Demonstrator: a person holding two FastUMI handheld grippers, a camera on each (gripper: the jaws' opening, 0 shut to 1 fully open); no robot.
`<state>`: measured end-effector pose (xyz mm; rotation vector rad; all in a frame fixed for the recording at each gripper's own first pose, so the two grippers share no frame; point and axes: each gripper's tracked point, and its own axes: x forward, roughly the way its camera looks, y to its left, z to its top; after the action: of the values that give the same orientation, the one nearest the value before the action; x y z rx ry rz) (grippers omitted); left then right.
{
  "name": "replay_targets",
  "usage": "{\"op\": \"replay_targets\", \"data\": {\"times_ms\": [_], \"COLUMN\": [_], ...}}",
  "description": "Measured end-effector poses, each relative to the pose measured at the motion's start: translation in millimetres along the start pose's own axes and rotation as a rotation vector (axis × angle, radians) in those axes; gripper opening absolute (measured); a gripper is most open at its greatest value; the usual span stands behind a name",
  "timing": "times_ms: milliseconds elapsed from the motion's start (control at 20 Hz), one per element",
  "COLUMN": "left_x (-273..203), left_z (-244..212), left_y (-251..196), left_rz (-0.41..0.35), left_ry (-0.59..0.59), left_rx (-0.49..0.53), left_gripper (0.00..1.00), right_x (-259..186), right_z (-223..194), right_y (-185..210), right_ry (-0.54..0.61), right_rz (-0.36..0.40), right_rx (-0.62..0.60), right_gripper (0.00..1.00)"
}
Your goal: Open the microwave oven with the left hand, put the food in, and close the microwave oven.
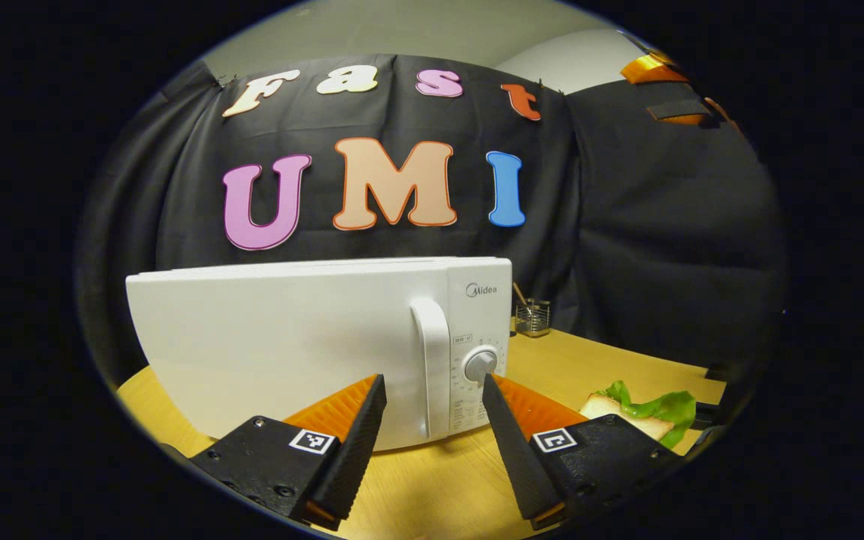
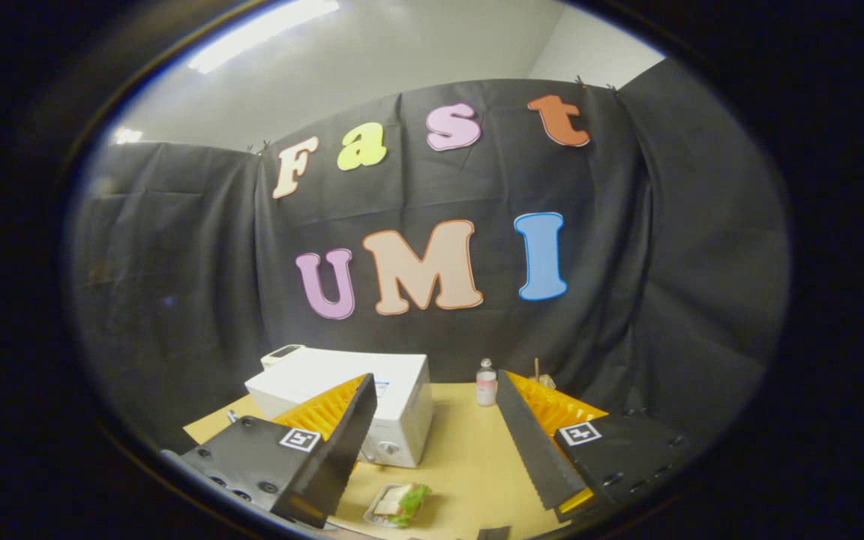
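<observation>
In the left gripper view, the left gripper (image 1: pixel 432 390) is spread wide and empty in front of the microwave (image 1: pixel 289 345), lined up on its door handle (image 1: pixel 432 367), likely to pull it open. In the right gripper view, the right gripper (image 2: pixel 436 401) hangs wide and empty above the sandwich (image 2: pixel 400 502), which lies on the table (image 2: pixel 469 457) just before the microwave's (image 2: pixel 372 390) shut door.

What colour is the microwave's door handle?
White, like the rest of the microwave; the handle shows best in the left gripper view.
</observation>
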<state>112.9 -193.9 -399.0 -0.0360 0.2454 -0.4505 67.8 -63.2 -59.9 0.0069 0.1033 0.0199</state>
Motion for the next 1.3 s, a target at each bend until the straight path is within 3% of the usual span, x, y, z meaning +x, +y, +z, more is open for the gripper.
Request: {"op": "replay_targets", "data": {"times_ms": [350, 400, 450, 500, 700, 1100, 1300], "left_x": [38, 41, 43, 44, 47, 45, 44], "left_z": [-31, -34, -37, -38, -36, -37, -36], "left_y": [-2, -1, -2, -1, 4, 5, 5], "left_rz": [0.011, 0.021, 0.022, 0.036, 0.073, 0.118, 0.128], "left_ry": [0.073, 0.084, 0.096, 0.104, 0.089, 0.092, 0.078], "left_rx": [-0.035, -0.034, -0.034, -0.035, -0.037, -0.046, -0.074], "left_gripper": [0.59, 0.58, 0.55, 0.52, 0.27, 0.16, 0.11], "right_x": [-1, -2, -2, -3, -7, -19, -22], "right_z": [-5, -5, -6, -6, -15, -57, -61], "right_y": [4, 4, 4, 5, 4, 19, 18], "right_ry": [-0.045, -0.055, -0.06, -0.064, -0.06, 0.024, 0.033], "right_rz": [0.035, 0.037, 0.039, 0.049, 0.051, 0.12, 0.103], "right_rx": [-0.037, -0.031, -0.026, -0.026, -0.033, 0.027, 0.032], "right_gripper": [0.91, 0.99, 0.99, 0.91, 0.91, 0.92, 0.91]}}
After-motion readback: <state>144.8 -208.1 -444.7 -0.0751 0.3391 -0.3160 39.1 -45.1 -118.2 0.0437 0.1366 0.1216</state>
